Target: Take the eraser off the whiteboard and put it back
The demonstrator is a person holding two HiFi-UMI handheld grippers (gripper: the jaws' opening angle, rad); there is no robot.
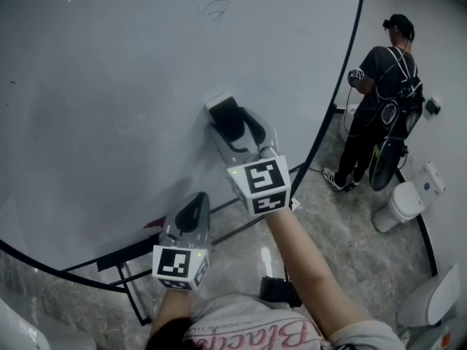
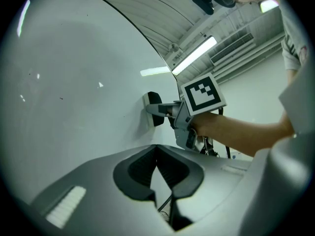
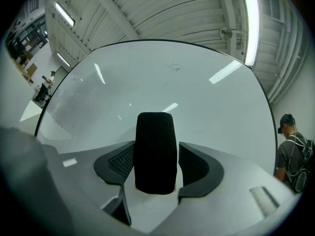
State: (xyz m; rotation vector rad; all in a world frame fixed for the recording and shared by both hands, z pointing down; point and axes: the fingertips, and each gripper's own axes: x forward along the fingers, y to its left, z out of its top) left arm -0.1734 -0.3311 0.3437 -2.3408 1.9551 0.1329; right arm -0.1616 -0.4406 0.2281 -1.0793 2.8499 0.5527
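While facing the whiteboard (image 1: 109,86), straddling the black eraser (image 3: 155,151) stuck on it, the 2 jaws of the right gripper (image 1: 232,126) slightly apart; holding the left gripper (image 1: 194,204) closed and empty, lower down.

cool, even indoor light, fairly bright, comes from long ceiling tubes (image 3: 250,23) overhead. the whiteboard (image 1: 109,86) throws their glare back as soft white streaks, strongest in the right gripper view. the head view is dimmer and greyer, with a small bright patch of reflection on the glossy floor (image 1: 267,257). shadows are faint and soft-edged, only a pale smudge on the board beside the eraser (image 3: 156,151). both gripper views are strongly fisheye: the board's edge bows into an arc and the corners fall to black. the eraser's weave is sharp, while the nearest foreground is slightly soft.
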